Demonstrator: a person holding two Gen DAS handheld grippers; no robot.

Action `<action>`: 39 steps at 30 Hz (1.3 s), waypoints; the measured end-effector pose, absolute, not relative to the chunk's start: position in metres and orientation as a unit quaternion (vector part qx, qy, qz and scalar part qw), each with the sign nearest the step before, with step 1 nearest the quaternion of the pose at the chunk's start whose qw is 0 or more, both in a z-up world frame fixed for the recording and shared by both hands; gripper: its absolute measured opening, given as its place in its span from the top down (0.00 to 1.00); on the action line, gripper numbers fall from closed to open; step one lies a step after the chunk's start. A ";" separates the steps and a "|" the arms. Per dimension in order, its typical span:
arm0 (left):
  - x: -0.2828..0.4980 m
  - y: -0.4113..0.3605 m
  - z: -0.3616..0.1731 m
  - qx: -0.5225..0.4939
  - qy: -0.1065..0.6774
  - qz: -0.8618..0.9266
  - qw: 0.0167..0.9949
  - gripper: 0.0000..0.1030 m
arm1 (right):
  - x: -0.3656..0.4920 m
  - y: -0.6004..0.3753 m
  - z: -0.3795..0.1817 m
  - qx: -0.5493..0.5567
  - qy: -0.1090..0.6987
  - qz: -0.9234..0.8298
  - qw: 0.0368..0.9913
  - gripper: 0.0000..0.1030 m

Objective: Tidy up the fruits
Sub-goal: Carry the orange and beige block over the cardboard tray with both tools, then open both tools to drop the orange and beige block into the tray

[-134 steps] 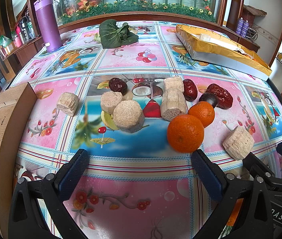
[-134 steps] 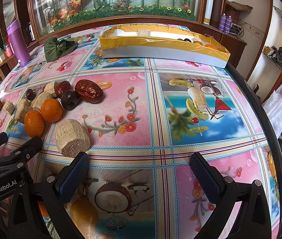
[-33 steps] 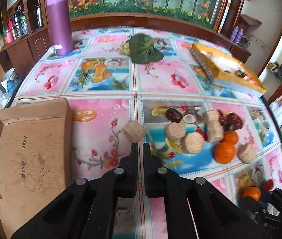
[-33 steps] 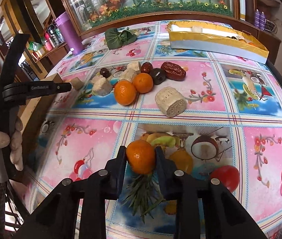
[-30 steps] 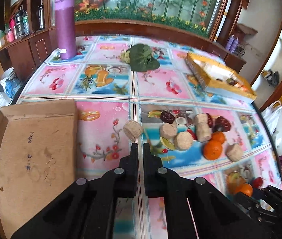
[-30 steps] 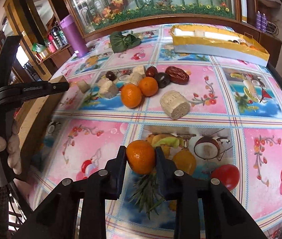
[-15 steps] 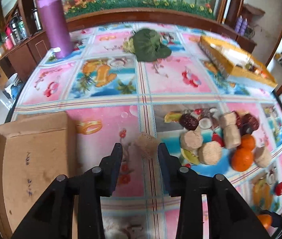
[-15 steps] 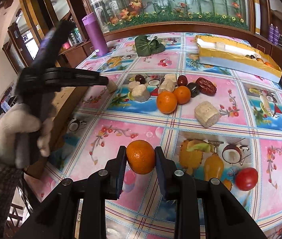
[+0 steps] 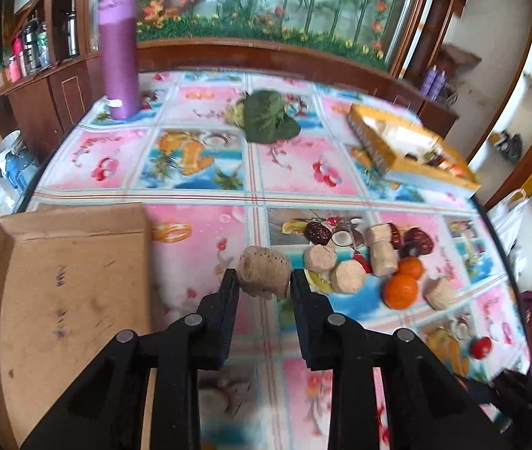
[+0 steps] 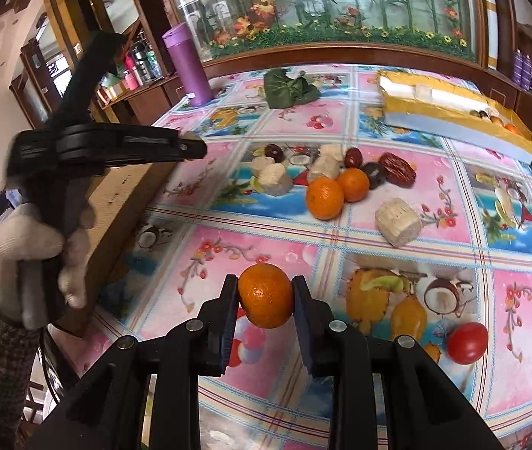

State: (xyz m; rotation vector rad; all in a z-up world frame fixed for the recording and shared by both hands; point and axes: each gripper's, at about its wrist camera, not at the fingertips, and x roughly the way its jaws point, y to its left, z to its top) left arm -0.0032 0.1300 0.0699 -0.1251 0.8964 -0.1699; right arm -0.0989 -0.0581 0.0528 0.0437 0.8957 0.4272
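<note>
Holds an orange (image 10: 266,300) clamped between the fingers of the right gripper (image 10: 265,288), raised clear of the bench (image 10: 397,262) with printed cloth showing beneath. Pinches a beige ridged chunk (image 9: 264,275) between the fingers of the left gripper (image 9: 262,285), caught only at the very tips (the contact on the left finger looks thin, though blur makes that hard to judge). Leaves a flat cardboard box (image 9: 71,281) just left of the left fingers, and the unsorted heap ahead and to the right of them: two loose oranges (image 9: 401,290), more beige chunks (image 9: 348,276), dark red dates (image 9: 317,232). Puts a yellow tray (image 9: 408,150), already carrying a few small fruits at its near end, far ahead and right of both pairs of fingers. Cannot tell from here which container is meant for which item. Risks, as a judgement: losing the chunk first, since so shallow a tip grip on a rough, rounded piece could let it twist out under any quick swing and drop onto the box edge or the bench. Could also squeeze the orange out forward, being round and smooth, and send it rolling toward the bench edge. Crowds the two tools as well, with the left one hanging ahead and to the left of the right fingers, so crossing paths could knock either load free. Risks mixing kinds if released into the wrong container.
</note>
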 end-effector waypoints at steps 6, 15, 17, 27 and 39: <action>-0.070 0.215 0.077 -0.100 0.415 -0.005 0.904 0.74 | -0.100 -0.014 0.075 0.008 0.416 0.261 0.871 0.70; -0.111 0.285 0.033 -0.118 0.456 0.090 0.878 0.73 | -0.097 0.106 0.071 -0.016 0.423 0.372 0.826 0.70; -0.118 0.288 0.030 -0.107 0.460 0.093 0.877 0.73 | -0.101 0.126 0.063 -0.021 0.435 0.389 0.811 0.70; -0.137 0.304 0.016 -0.072 0.479 0.126 0.866 0.73 | -0.126 0.177 0.025 -0.074 0.464 0.406 0.784 0.69; -0.147 0.307 0.014 -0.067 0.479 0.140 0.864 0.49 | -0.136 0.177 0.024 -0.072 0.464 0.402 0.786 0.45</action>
